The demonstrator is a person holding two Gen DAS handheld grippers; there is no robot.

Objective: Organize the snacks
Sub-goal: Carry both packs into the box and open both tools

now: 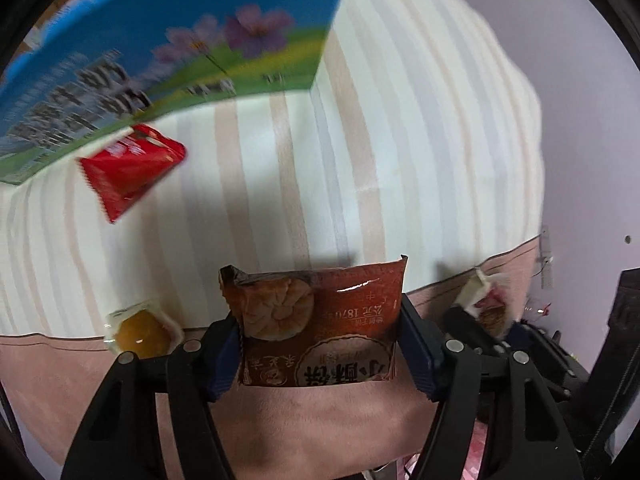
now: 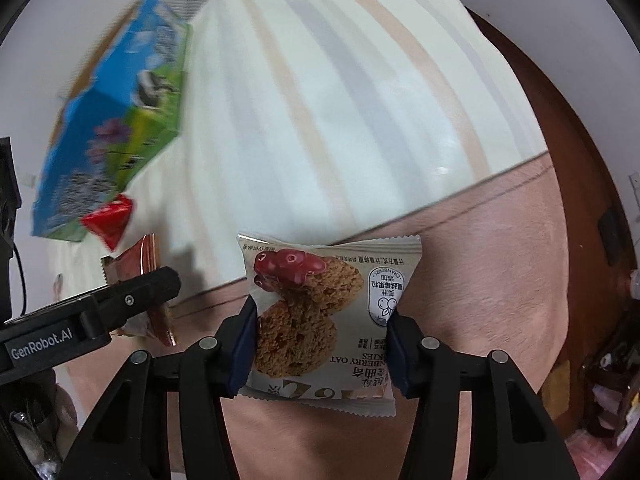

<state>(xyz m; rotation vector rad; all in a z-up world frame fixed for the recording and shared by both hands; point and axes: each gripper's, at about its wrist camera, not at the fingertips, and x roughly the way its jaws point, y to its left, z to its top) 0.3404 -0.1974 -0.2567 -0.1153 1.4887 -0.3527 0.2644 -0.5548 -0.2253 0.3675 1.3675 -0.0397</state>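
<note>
L gripper [image 1: 320,354] pinches brown pastry pack [image 1: 320,324], R gripper [image 2: 320,354] pinches oat cookie pack [image 2: 324,320], both over pink blanket edge [image 1: 300,432]. Jelly cup [image 1: 140,328] at 8 o'clock on striped sheet [image 1: 380,140]. Red packet [image 1: 128,168] at 10, touching blue box [image 1: 160,52].

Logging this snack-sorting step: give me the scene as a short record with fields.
surface: striped cloth over a pink cover
left gripper: shut on brown pastry packet
right gripper: shut on cranberry oat cookie packet
box: blue and green carton, at the far left
loose snacks: red packet beside the carton; clear-wrapped orange snack near the cloth's edge
</note>
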